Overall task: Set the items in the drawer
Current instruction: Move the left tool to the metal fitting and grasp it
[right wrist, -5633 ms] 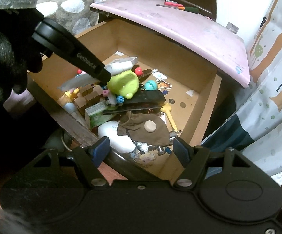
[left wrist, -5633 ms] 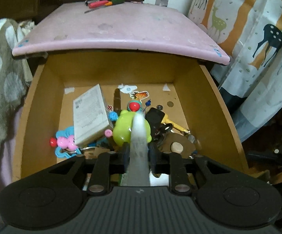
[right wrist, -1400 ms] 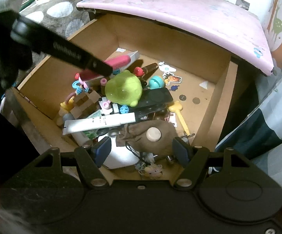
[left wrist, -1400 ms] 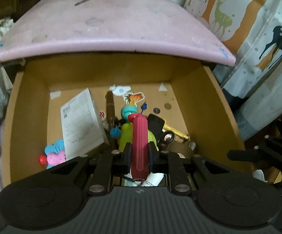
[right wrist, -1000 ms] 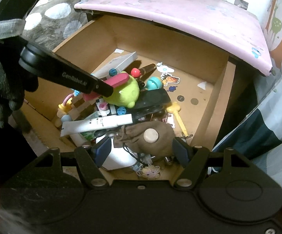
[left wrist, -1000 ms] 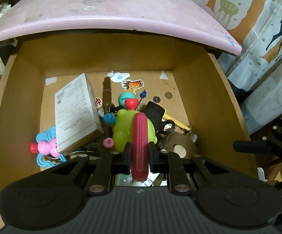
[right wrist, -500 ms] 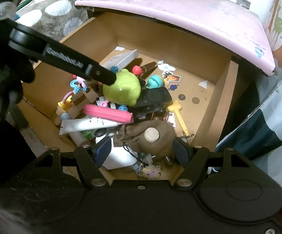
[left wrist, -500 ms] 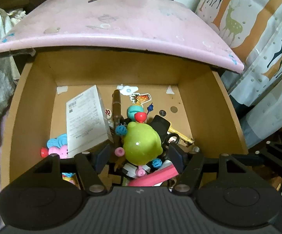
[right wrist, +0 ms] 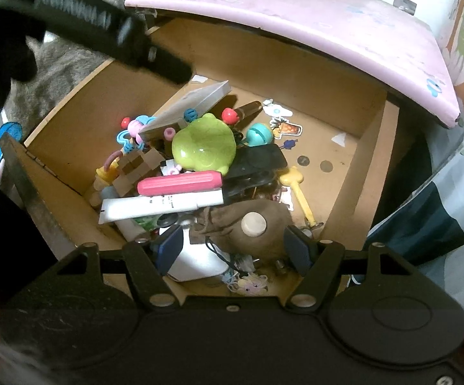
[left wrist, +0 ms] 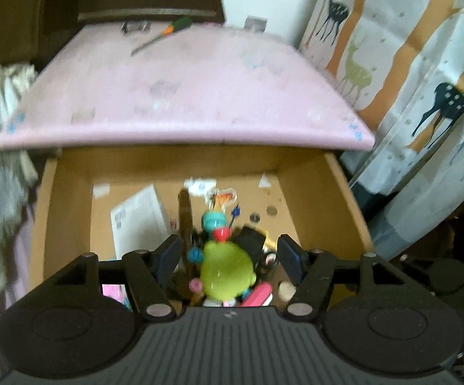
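Your left tool (left wrist: pixel 228 258) is released, jaws spread wide with nothing between them, held above the near end of the drawer (left wrist: pixel 347 205). Your right tool (right wrist: pixel 232 250) is also released and empty, over the drawer's near right corner.

Right under the left tool sits the green toy (left wrist: pixel 227 271), and the pink handle (right wrist: pixel 180 183) lies across the pile just on its near side, resting on a white tube (right wrist: pixel 163 207). Both are inside the drawer walls, as the task wants. A white box (right wrist: pixel 188 106) leans toward the far left corner, and a brown pouch (right wrist: pixel 248 224) fills the near edge.

On the pink tabletop (left wrist: pixel 183 96) above, a screwdriver (left wrist: pixel 163 33) lies near the far edge with a small metal piece beside it. If those belong in the drawer, that would be your next fetch; the pictures do not settle it.

Whatever you do, lift the empty tool straight up before swinging, so the fingers don't rake the heaped pile. The pile is high at the near edge; I'd judge the open floor by the far right corner the safer landing spot, so nothing rolls or blocks the drawer.
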### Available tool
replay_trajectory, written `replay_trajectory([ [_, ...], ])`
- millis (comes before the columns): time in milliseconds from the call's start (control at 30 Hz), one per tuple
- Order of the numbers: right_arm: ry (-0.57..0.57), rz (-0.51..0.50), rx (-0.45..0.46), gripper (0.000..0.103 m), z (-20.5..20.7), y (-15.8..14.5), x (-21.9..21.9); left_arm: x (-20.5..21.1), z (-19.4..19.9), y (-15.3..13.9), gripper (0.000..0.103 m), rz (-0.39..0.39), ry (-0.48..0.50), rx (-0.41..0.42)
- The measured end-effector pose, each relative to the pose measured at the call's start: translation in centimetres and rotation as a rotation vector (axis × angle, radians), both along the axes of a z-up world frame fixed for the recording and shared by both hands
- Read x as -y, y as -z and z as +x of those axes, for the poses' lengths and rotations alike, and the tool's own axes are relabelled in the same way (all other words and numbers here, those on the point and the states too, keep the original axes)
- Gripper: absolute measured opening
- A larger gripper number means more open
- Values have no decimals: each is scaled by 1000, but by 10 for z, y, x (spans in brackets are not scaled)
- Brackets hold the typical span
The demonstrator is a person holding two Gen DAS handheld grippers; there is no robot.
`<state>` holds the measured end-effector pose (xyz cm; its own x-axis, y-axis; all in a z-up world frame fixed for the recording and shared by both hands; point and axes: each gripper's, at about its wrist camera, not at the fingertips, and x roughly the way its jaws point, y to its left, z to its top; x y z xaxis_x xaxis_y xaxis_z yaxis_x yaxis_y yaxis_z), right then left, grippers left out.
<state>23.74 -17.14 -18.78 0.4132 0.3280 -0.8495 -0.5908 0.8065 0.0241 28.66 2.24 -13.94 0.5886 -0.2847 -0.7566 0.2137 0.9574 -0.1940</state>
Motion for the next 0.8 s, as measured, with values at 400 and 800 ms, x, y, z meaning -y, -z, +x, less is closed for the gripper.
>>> replay_trajectory([
  [400, 0, 0, -20, 70, 6, 5, -2, -19, 73, -37, 65, 67, -5, 126],
  [800, 7, -11, -41, 70, 17, 14, -4, -42, 176, -38, 65, 123, -56, 215],
])
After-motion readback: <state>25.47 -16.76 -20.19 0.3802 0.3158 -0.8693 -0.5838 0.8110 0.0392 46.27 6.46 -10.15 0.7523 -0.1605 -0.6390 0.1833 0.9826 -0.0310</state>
